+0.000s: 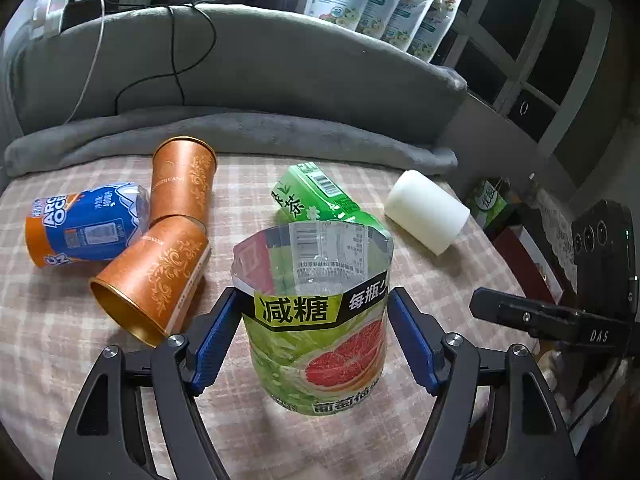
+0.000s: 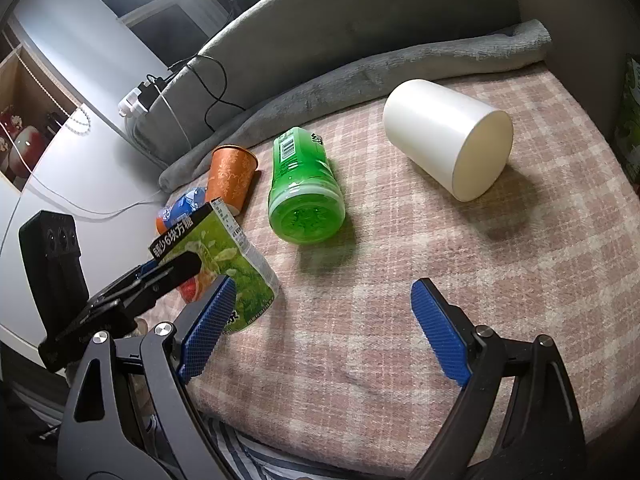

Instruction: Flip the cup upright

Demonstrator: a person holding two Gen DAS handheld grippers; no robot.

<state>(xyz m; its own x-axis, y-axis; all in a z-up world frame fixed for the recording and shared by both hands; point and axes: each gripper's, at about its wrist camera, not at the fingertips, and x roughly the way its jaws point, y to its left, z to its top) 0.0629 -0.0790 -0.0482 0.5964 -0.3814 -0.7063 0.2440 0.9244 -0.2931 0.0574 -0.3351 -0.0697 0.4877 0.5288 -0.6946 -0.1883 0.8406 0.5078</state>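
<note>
Upright, empty grapefruit cup (image 1: 316, 320) stands between spread left fingers (image 1: 214, 340); right fingers (image 2: 438, 332) spread, holding nothing.

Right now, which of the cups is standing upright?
Only the grapefruit-label cup, standing open end up between the left gripper pads. The two orange cups, the blue-and-orange cup, the green cup and the white cup all lie on their sides.
</note>
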